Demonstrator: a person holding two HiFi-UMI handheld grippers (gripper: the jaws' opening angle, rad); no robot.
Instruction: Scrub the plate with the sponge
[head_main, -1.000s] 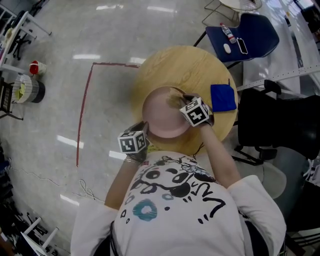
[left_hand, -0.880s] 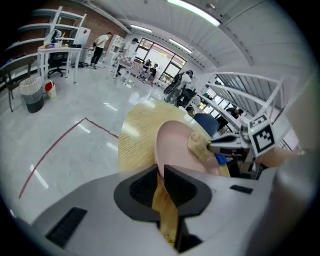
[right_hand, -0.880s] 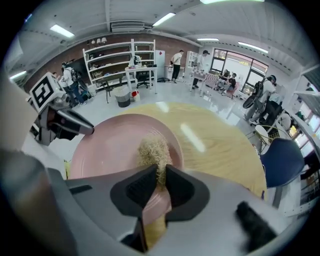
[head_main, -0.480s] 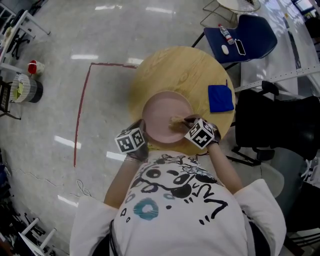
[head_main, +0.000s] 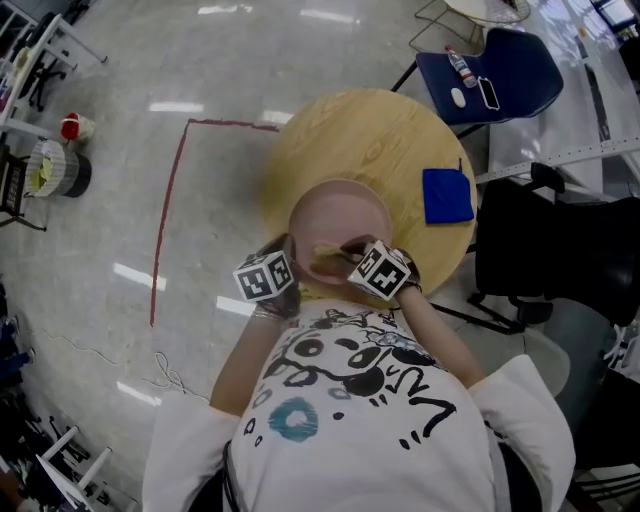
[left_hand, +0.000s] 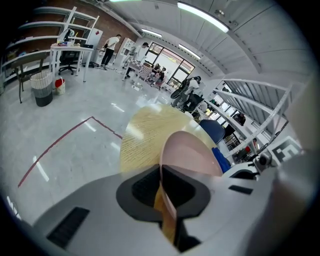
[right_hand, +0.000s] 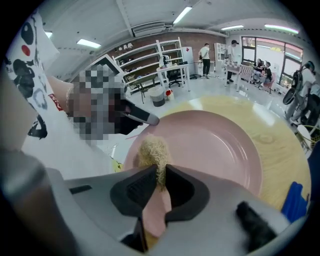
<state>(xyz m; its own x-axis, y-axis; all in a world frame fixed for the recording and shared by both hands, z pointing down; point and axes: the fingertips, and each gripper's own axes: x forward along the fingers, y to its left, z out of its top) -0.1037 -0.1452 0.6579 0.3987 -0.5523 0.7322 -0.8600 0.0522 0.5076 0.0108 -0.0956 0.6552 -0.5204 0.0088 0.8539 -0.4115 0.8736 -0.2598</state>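
Gripped the near rim of the pink plate (head_main: 340, 212) with the left gripper (head_main: 289, 263). Had just been closing its jaws, which stood narrow with only the thin rim between them, one pad pressed on each face of it. In the left gripper view (left_hand: 161, 174), showed the plate (left_hand: 191, 152) running almost edge-on away from the jaws, over the round wooden table (left_hand: 142, 137).

Pinched a straw-coloured, fibrous sponge (right_hand: 153, 151) in the right gripper (right_hand: 160, 181). Kept the jaws narrow there too, squeezing the lower end of the sponge and leaving its frayed top free beyond the fingertips. Pressed that top against the plate (right_hand: 215, 145) low on the inner face, near the rim on the person's side and close to the left gripper's jaw tip.

From the head view, placed the right gripper (head_main: 346, 258) just beside the left one, both at the plate's near edge, with the sponge (head_main: 327, 253) on the pink surface between them. Rested the plate on the near half of the table (head_main: 365, 135), well apart from a blue cloth (head_main: 447, 195) lying towards the table's right edge.
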